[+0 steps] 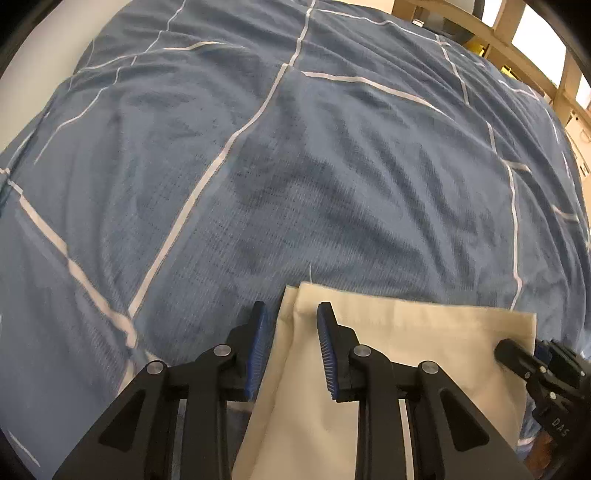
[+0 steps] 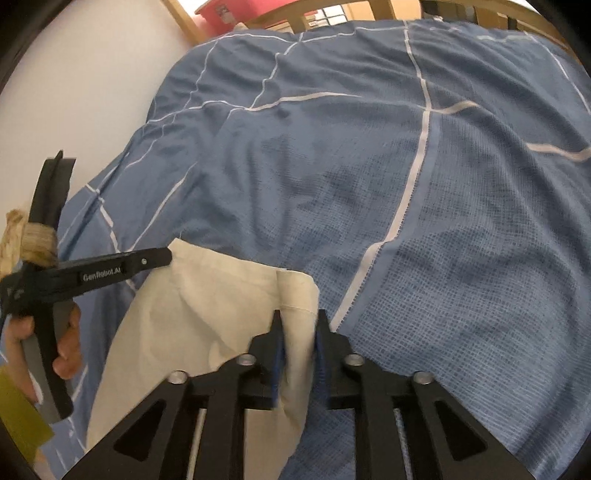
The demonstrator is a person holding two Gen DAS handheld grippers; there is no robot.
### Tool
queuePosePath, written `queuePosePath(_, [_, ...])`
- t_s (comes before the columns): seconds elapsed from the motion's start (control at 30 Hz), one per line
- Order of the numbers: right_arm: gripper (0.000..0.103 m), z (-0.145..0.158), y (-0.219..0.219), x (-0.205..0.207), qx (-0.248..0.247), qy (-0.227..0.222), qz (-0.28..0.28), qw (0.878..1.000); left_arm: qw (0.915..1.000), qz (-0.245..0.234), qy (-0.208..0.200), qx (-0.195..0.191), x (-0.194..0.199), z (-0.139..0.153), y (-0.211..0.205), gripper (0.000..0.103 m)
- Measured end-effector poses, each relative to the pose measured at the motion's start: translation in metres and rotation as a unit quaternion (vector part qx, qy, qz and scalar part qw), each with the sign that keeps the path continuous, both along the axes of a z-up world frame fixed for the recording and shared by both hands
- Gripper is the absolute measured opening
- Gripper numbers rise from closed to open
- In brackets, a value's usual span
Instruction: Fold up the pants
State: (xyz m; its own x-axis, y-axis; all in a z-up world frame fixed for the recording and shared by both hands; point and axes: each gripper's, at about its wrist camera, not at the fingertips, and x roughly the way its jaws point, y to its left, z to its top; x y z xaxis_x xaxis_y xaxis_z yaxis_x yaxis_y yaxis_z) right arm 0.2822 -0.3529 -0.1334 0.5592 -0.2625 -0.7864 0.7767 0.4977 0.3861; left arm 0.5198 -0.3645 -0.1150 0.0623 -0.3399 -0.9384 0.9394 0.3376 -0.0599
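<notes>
Cream pants (image 1: 424, 332) lie on a blue bedspread with white stripes (image 1: 295, 166). In the left wrist view my left gripper (image 1: 291, 321) is open, its fingers astride the left corner of the cloth's far edge. In the right wrist view my right gripper (image 2: 298, 328) is shut on the right corner of the pants (image 2: 207, 295). The right gripper also shows at the right edge of the left wrist view (image 1: 517, 354). The left gripper also shows in the right wrist view (image 2: 110, 269), held by a hand.
The bedspread (image 2: 443, 221) covers the whole bed. A white wall (image 2: 74, 74) runs along the left. A wooden bed frame (image 1: 517, 48) stands at the far end, with a pink box (image 2: 236, 11) beyond it.
</notes>
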Motion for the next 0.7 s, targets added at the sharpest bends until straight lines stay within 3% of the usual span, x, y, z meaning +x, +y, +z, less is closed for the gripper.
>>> queuePosePath(0.23, [0.030, -0.005, -0.006, 0.002, 0.017, 0.001, -0.002, 1.000, 0.9998, -0.007, 0.014, 0.015, -0.003, -0.015, -0.012, 0.026])
queuePosePath(0.3, [0.032, -0.006, -0.006, -0.002, 0.020, 0.004, -0.005, 1.000, 0.9997, -0.010, 0.019, 0.015, -0.006, -0.013, -0.009, 0.010])
queuePosePath(0.53, [0.033, -0.003, -0.002, -0.006, 0.024, -0.006, -0.003, 1.000, 0.9992, -0.022, -0.031, -0.014, -0.007, 0.022, 0.014, 0.008])
queuePosePath(0.7, [0.036, 0.000, 0.008, 0.002, 0.001, 0.003, 0.014, 1.000, 0.9975, -0.033, -0.055, 0.030, 0.000, 0.007, 0.017, 0.008])
